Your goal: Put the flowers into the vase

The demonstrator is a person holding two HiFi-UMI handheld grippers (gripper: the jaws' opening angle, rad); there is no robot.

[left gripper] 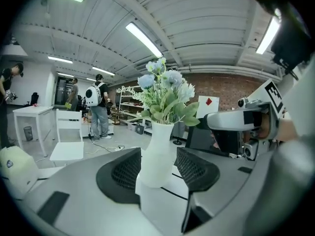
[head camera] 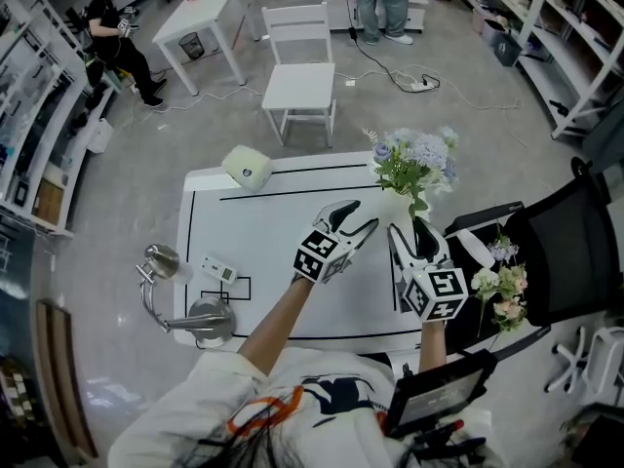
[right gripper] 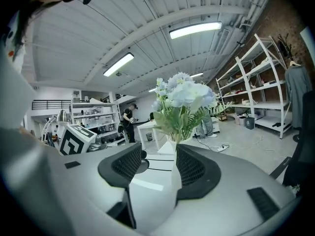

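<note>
- Furthest out to the left gripper's left, a chrome desk lamp stands at the near edge of the white table. Our own shoulder cuts off part of its base.
- Between the lamp and that gripper lies a small white device; it is too small for us to read.
- A pale, rounded cube-shaped thing sits at the table's far edge, well ahead and to the left of the gripper. We cannot tell what it is.
- The left gripper hovers over the table with its jaws spread and nothing pinched between them.
- In the left gripper view we see the white vase framed in the gap, just beyond the jaw tips. Its foot merges with the white surface below, so we cannot say whether the jaws touch it.
- The flowers, pale blue with green leaves, already stand upright in the vase. From the head view the vase itself hardly separates from the white tabletop.
- The right gripper is just beside the left one, jaws likewise apart and empty, with the vase close ahead.
- In the right gripper view, its right jaw hides most of the vase body and only the bouquet rises clear.
- To the right gripper's right, a second bunch of flowers lies on a black chair. The picture edge cuts the chair off.
</note>
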